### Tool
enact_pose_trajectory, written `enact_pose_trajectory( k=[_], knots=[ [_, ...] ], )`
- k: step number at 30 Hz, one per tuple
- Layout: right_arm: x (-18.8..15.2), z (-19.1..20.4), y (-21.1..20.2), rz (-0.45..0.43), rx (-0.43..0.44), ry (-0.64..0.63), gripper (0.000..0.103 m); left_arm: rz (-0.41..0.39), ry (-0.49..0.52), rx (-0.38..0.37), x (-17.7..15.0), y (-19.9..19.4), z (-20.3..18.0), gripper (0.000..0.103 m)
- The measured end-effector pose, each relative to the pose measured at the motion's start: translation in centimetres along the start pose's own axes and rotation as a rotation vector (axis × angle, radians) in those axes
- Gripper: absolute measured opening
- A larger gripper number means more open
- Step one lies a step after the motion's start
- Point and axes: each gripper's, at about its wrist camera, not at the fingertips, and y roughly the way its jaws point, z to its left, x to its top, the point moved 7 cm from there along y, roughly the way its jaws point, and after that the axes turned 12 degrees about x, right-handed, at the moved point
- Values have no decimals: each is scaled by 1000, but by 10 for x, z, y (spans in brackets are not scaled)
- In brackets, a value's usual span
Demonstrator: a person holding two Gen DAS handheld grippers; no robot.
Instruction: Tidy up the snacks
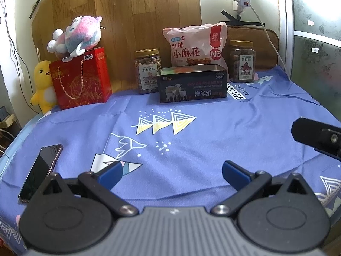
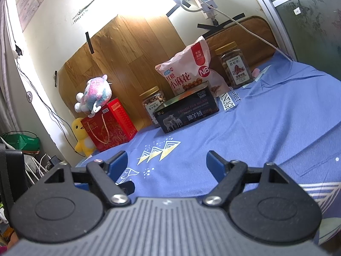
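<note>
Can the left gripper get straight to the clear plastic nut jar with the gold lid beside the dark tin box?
Probably yes. The left gripper has open, empty jaws, and only bare blue tablecloth lies ahead. The clear plastic nut jar with the gold lid stands left of the dark tin box, its left side free.

The dark tin (image 1: 192, 83) hides the pink snack bag's (image 1: 195, 44) base; its orange contents are perhaps snacks.
</note>
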Motion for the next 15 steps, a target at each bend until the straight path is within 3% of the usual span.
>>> enact_pose_trajectory(
  k=[15],
  knots=[
    [0,0,0,0,0,0,83,1,7,1,-1,0,-1,103]
  ],
)
